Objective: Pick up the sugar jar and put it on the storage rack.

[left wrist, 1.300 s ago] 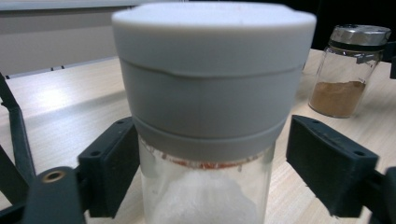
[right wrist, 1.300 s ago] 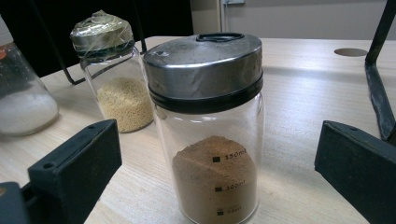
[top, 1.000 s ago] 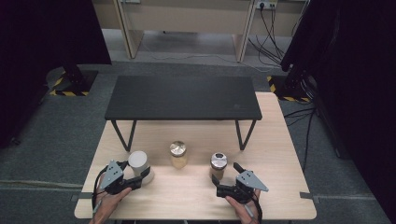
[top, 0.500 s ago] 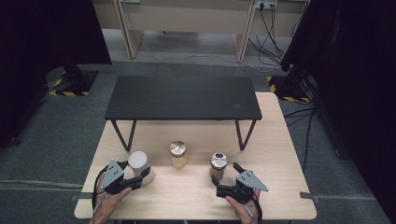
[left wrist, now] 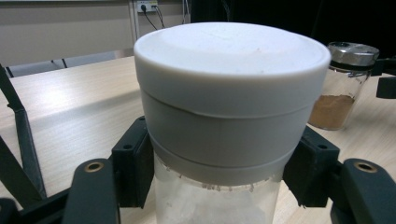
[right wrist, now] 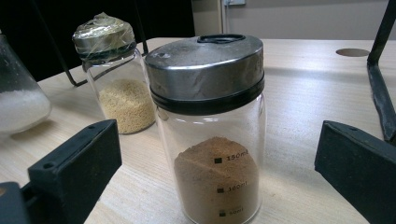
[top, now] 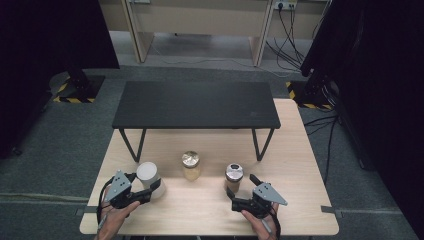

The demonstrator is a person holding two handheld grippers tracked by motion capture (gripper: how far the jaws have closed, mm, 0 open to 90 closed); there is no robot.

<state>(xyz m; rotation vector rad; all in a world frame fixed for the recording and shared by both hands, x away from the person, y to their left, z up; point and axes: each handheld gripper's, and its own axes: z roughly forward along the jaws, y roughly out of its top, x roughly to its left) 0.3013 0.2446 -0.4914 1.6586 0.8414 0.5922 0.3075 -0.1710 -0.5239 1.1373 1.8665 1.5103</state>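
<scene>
Gripping white-lidded jar (left wrist: 232, 107), left claw (top: 145, 192) clamped

Dim, soft high view; gripper views brighter, sharp close up

White-lidded jar (left wrist: 219, 116) — base cut off (bottom edge), contents blurred.
</scene>
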